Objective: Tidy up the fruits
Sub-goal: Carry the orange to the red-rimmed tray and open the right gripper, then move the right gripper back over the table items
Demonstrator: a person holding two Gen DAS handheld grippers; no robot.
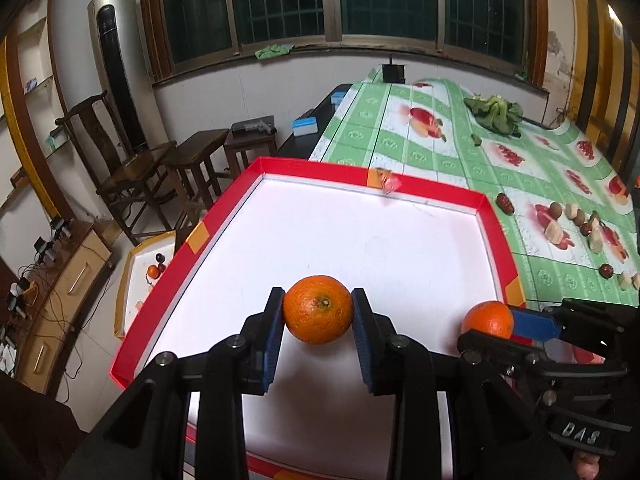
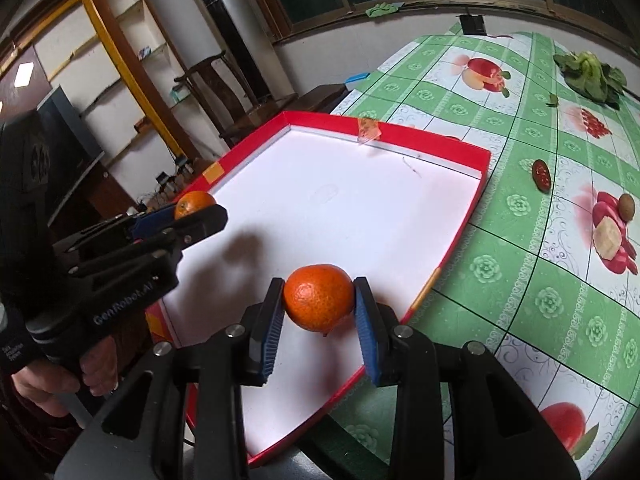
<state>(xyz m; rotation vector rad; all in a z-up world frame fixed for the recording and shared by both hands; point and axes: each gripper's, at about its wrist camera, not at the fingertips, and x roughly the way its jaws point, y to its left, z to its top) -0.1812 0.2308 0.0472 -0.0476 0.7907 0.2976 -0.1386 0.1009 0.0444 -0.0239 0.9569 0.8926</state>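
Left wrist view: The left gripper (image 1: pixel 318 312) is clamped on an orange (image 1: pixel 318 309), with one blue pad pressing each side of the fruit. The orange is held above the white floor of a shallow red-walled tray (image 1: pixel 424 191), over its near half. At lower right, the right gripper (image 1: pixel 494 326) enters the view and holds a second orange (image 1: pixel 488 319) near the tray's right wall. The tray rests on a tabletop (image 1: pixel 440 148) covered with a green-and-white fruit-print cloth. On the cloth to the right of the tray lie small brown fruits and pale cut pieces (image 1: pixel 592 228). A bunch of leafy greens (image 1: pixel 496 114) lies farther back.

Right wrist view: The right gripper (image 2: pixel 319 306) has its fingers closed on the second orange (image 2: pixel 318 302), contacting it on both sides. The fruit is held over the tray's (image 2: pixel 440 148) near right portion, and its shadow falls on the white floor. At left, the left gripper (image 2: pixel 192 216) holds the first orange (image 2: pixel 194 203) near the tray's left wall. A hand (image 2: pixel 76 376) grips its handle. On the tabletop (image 2: pixel 520 280), a dark red fruit (image 2: pixel 542 175) lies just right of the tray. A brown fruit (image 2: pixel 627 206) and a pale cut piece (image 2: pixel 608 236) lie beyond it.
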